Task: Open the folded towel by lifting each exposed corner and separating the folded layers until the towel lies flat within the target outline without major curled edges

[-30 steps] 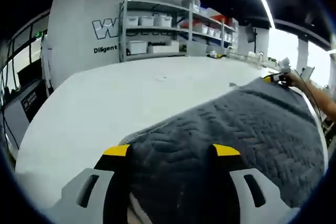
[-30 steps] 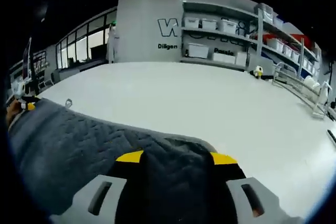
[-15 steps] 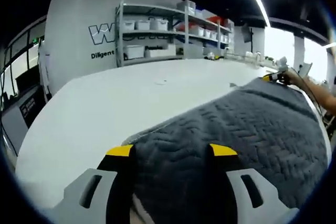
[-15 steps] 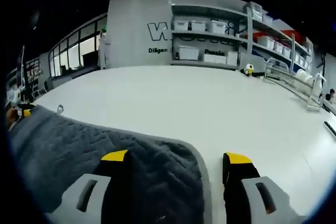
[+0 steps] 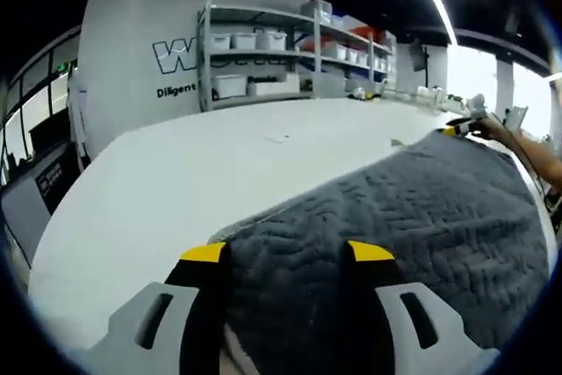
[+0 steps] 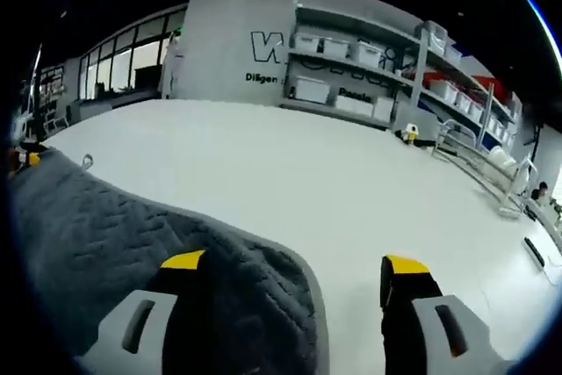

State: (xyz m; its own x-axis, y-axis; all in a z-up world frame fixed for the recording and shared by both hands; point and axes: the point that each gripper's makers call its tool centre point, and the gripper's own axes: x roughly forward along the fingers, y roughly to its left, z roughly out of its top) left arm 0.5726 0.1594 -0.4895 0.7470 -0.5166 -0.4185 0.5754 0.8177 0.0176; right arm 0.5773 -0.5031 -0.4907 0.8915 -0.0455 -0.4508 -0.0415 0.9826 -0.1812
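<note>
A dark grey quilted towel (image 5: 413,208) is spread over the white table (image 5: 167,182). In the left gripper view its near corner runs between the jaws of my left gripper (image 5: 286,252), which stand close together and grip the cloth. Far right, my right gripper (image 5: 457,126) sits at the towel's other corner with a hand behind it. In the right gripper view the towel (image 6: 105,234) covers the lower left. My right gripper (image 6: 294,263) is open, its jaws wide apart, the towel's rounded corner lying by the left jaw. My left gripper (image 6: 26,157) shows at the far left edge.
Shelves with white bins (image 5: 263,59) stand against a lettered wall beyond the table. A small yellow object (image 6: 408,133) and a wire rack (image 6: 474,151) sit at the table's far right. A small mark (image 5: 281,138) lies on the table top.
My right gripper's jaws have spread apart and let go of the towel corner, which now rests on the table. The left jaws have drawn slightly closer on the cloth.
</note>
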